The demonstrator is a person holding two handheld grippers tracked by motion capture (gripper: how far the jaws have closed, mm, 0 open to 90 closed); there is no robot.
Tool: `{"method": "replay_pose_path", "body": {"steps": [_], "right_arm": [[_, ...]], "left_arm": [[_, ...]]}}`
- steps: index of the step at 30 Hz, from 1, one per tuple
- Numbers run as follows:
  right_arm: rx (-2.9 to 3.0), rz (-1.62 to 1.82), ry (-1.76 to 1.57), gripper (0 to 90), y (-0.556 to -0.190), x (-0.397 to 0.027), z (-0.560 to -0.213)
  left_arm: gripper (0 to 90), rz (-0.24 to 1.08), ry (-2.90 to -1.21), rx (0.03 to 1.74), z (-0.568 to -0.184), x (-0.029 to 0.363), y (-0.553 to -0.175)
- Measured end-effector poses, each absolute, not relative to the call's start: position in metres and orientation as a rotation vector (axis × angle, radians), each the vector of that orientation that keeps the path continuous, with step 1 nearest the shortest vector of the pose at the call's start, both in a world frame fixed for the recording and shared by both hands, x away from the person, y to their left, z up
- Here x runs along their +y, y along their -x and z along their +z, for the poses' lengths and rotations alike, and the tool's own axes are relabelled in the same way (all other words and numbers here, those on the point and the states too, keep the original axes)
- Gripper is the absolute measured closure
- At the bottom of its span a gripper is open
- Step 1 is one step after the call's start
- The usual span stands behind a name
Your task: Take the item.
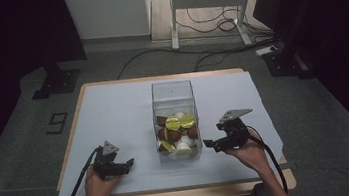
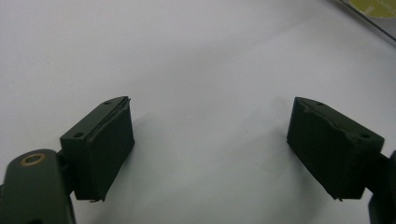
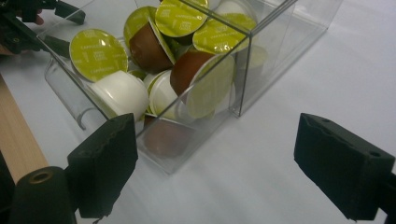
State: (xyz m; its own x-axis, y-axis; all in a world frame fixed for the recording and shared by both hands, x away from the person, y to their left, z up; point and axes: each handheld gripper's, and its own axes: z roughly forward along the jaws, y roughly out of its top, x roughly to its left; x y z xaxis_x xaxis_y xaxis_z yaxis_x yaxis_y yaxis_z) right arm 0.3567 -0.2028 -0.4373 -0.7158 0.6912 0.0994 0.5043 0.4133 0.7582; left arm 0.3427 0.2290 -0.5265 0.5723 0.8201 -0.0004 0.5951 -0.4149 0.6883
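Clear box (image 1: 176, 120), mid-table toward the near edge, holds a heap of coffee capsules (image 1: 177, 130); none lie loose on the table (image 1: 113, 110), so loading looks done or near it; left gripper (image 1: 129, 163) and right gripper (image 1: 207, 144) flank it, both released, empty.

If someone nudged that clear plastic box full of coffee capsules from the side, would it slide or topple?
The clear plastic box would probably slide: its walls look smooth and it stands on flat white paper. It seems bottom-heavy, since the green-lidded capsules fill only its lower part. A push high up might still tip it.
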Motion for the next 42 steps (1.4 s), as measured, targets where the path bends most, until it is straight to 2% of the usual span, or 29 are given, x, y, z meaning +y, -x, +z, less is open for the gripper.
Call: {"method": "replay_pose_path", "body": {"steps": [10,16,30,31,42], "right_arm": [[2.464,1.204,-1.022,15.9,-0.364,-0.189,-0.434],[2.484,1.216,-0.969,23.1,-0.367,-0.178,-0.431],[2.544,1.226,-0.873,32.7,-0.372,-0.157,-0.43],[2.544,1.227,-0.865,35.4,-0.373,-0.154,-0.429],[2.583,1.203,-0.826,38.7,-0.379,-0.139,-0.43]], "left_arm": [[14.3,0.448,-2.156,1.124,-0.526,0.229,-0.343],[14.2,0.447,-2.156,1.124,-0.526,0.229,-0.343],[14.2,0.448,-2.156,1.124,-0.526,0.229,-0.343],[14.2,0.448,-2.156,1.124,-0.526,0.229,-0.343],[14.2,0.447,-2.156,1.124,-0.526,0.229,-0.343]]}}
